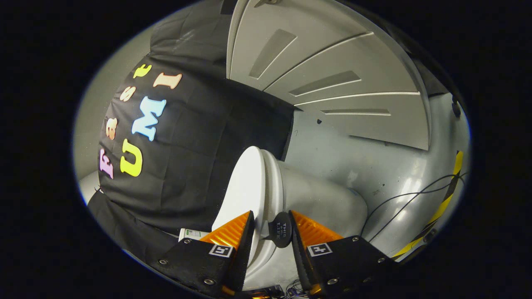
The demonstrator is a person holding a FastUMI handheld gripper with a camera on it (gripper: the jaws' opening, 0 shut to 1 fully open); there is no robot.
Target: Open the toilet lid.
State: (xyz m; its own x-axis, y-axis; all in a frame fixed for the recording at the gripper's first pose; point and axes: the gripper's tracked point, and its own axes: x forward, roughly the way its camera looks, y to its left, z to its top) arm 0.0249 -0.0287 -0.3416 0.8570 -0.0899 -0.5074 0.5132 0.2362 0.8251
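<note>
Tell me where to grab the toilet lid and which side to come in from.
Take the lid by the small dark round tab sticking out at its front rim, coming straight on from the toilet's front. The lid lies closed on the seat with only a thin seam, so the tab is likely the best pinchable part. The gripper is open, fingers either side of the tab.

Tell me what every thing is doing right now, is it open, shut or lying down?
toilet lid: closed on the seat, its edge between the fingers.
black tab: sticks out at the lid's edge, between the fingers.
gripper: open, fingers either side of the lid's edge.
cables: lying loose on the floor.
</note>
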